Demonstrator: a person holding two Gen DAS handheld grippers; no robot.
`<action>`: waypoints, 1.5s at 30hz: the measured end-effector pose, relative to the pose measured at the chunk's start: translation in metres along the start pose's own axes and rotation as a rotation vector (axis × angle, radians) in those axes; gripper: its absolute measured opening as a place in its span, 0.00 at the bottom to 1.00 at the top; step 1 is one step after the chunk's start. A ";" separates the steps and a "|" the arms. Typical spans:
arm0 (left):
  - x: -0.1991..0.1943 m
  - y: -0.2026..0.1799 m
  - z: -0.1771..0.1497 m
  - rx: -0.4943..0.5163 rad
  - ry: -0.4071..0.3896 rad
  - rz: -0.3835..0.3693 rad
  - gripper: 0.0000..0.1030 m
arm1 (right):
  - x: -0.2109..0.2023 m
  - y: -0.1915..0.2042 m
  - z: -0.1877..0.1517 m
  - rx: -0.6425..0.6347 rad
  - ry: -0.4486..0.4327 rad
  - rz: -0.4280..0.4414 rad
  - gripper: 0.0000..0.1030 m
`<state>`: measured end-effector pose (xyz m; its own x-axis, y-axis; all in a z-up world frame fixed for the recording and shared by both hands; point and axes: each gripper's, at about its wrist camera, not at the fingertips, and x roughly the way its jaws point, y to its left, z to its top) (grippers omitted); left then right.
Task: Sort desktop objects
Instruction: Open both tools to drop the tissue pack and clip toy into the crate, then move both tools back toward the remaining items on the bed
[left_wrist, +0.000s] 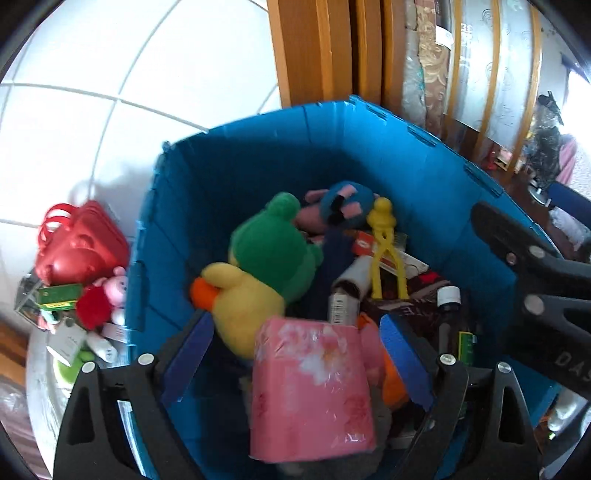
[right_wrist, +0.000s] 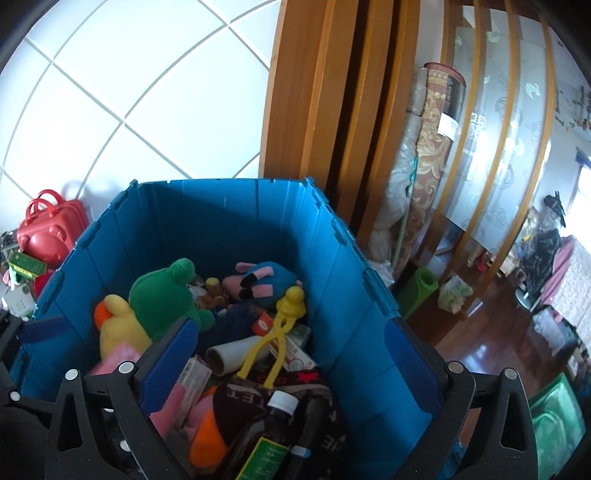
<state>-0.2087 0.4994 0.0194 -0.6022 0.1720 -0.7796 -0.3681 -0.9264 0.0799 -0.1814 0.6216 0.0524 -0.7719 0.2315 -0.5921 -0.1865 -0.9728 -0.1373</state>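
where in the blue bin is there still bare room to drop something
Bare room is only along the far wall of the blue plastic bin, behind the green plush frog and the blue-and-pink plush. The near half is crowded: yellow duck plush, pink wrapped pack, dark bottles.

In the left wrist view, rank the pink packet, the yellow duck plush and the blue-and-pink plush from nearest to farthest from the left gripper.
1. Pink packet, between the open jaws.
2. Yellow duck plush, just beyond, left.
3. Blue-and-pink plush, far back in the blue crate.
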 end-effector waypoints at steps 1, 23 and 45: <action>-0.002 0.001 -0.001 -0.004 0.000 -0.010 0.90 | -0.003 0.000 0.000 0.001 -0.002 0.003 1.00; -0.057 0.012 -0.058 0.002 -0.046 -0.114 0.90 | -0.070 0.021 -0.049 -0.052 -0.039 -0.012 1.00; -0.115 0.233 -0.162 -0.299 -0.307 -0.126 0.90 | -0.136 0.177 -0.048 -0.071 -0.244 0.172 1.00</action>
<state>-0.1102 0.2090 0.0273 -0.7650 0.3391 -0.5476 -0.2580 -0.9403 -0.2220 -0.0802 0.4174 0.0702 -0.9135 0.0493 -0.4039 -0.0042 -0.9937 -0.1117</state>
